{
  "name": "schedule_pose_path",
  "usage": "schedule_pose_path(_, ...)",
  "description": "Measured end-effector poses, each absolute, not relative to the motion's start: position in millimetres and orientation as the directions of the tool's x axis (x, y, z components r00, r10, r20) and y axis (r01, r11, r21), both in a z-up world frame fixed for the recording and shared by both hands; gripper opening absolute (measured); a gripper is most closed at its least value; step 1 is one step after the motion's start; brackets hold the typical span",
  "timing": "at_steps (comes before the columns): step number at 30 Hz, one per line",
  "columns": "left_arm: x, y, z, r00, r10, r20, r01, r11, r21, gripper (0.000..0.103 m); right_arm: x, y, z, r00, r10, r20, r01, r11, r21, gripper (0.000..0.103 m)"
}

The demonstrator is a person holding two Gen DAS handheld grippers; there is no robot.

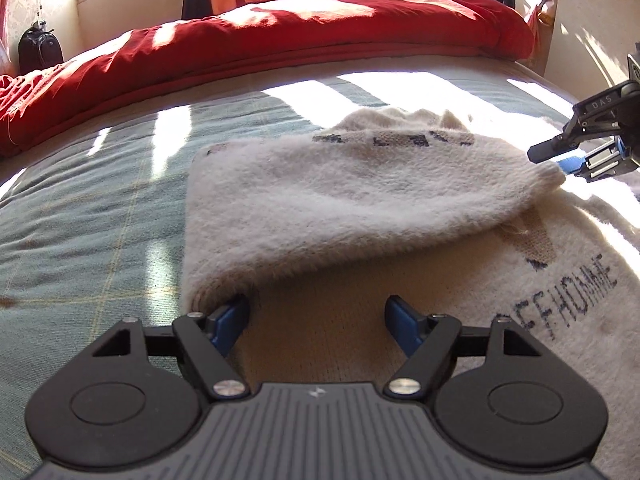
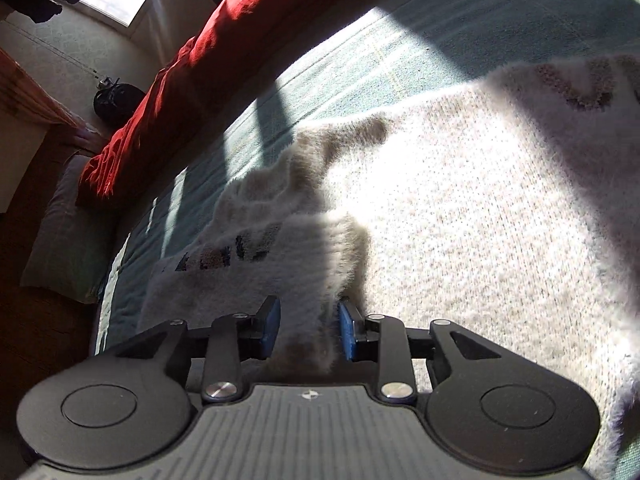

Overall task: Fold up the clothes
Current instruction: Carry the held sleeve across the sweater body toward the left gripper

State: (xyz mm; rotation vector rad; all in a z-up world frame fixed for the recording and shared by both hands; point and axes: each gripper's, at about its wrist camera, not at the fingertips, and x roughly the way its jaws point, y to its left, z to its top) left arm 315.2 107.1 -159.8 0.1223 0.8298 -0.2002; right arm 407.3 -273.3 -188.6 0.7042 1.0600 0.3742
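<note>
Folding a fuzzy cream sweater (image 1: 360,188) on the bed (image 1: 80,216).

Lying on the bed's pale green cover, the sweater has one part doubled over itself, with dark knitted lettering (image 1: 560,300) showing on the lower layer. The left gripper (image 1: 318,318) has its jaws spread wide, one blue pad touching the folded edge's corner. The right gripper (image 2: 308,330) has its jaws partly closed around a fluffy bit of sweater edge. A red duvet (image 1: 280,40) is heaped along the bed's far edge.
</note>
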Motion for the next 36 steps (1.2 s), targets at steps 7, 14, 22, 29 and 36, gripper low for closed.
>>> schedule_pose_path(7,316.8,105.9,-162.0,0.658,-0.122,-0.743,0.222,0.974,0.036,0.077,422.0,-261.0,-202.2,0.46,0.653,-0.602,0.04,0.661,0.749,0.007)
schedule_pose_path(14,314.3,108.5,-163.1,0.655,-0.139,-0.742,0.22,0.975,0.012,0.077,419.3,-258.7,-162.5,0.52,0.616,-0.592,-0.073,0.723,0.687,0.006)
schedule_pose_path(22,301.6,106.2,-137.3,0.648,-0.201,-0.734,0.264,0.964,-0.031,0.077,416.6,-264.6,-175.3,0.478,0.522,-0.707,-0.055,0.821,0.569,0.006)
schedule_pose_path(29,321.1,119.4,-110.1,0.689,-0.245,-0.682,0.257,0.963,-0.086,0.078,410.7,-266.9,-186.0,0.481,0.505,-0.717,-0.041,0.83,0.556,0.006)
schedule_pose_path(36,351.0,133.0,-156.7,0.628,-0.288,-0.723,0.201,0.957,-0.207,0.077,405.7,-269.5,-187.3,0.49,0.494,-0.718,-0.046,0.837,0.545,0.006)
